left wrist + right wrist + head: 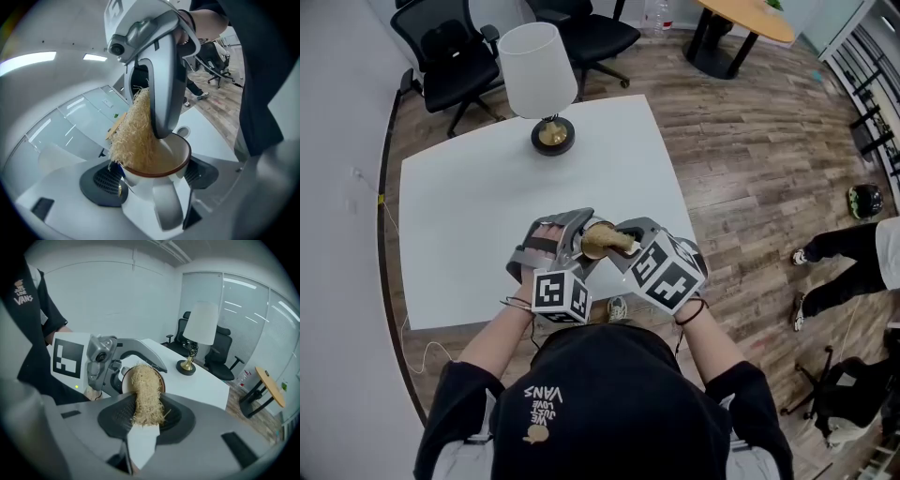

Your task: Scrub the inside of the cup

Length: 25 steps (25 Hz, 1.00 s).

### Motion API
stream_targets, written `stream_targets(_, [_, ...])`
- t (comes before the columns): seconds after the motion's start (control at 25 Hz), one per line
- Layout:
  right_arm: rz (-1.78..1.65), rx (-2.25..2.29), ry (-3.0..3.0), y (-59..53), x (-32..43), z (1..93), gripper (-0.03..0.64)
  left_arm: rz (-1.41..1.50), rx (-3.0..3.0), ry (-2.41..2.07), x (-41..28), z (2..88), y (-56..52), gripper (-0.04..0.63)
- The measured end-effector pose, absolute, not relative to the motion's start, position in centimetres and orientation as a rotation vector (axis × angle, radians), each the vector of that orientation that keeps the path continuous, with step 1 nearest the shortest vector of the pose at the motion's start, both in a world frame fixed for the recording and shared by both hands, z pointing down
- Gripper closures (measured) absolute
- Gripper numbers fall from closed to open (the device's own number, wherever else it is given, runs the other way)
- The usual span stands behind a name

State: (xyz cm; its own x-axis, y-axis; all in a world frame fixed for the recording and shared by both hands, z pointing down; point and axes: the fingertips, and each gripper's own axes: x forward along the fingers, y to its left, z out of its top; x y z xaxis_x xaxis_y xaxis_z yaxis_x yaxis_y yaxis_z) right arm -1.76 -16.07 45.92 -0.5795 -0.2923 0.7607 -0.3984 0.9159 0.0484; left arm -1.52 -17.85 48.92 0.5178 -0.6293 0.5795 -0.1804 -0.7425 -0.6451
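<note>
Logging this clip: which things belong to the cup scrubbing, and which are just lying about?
In use: white cup with brown rim; straw-coloured fibre scrubber; left gripper; right gripper.
Lying about: white-shaded table lamp; black office chairs; round wooden table.

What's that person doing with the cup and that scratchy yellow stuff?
A person is cleaning a cup with two hand-held grippers. The left gripper grips the white cup, tipped sideways, over the table. The right gripper holds a straw-coloured scrubber, and its end is pushed into the cup's mouth.
</note>
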Motion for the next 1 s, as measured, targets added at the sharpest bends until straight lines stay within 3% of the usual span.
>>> stream_targets(0.2, [0.257, 0.645, -2.406, -16.9, -1.6, 45.0, 0.517, -1.047, -2.46, 0.793, -1.7, 48.5, -19.0, 0.196])
stream_targets(0.44, [0.621, 0.829, -2.765, -17.7, 0.5, 42.5, 0.517, -0.824, -2.758, 0.966, -1.6, 47.3, -21.0, 0.196])
stream_targets(1.0, [0.84, 1.104, -2.777, -18.0, 6.0, 44.5, 0.517, -0.632, -2.971, 1.141, -2.4, 51.7, -25.1, 0.196])
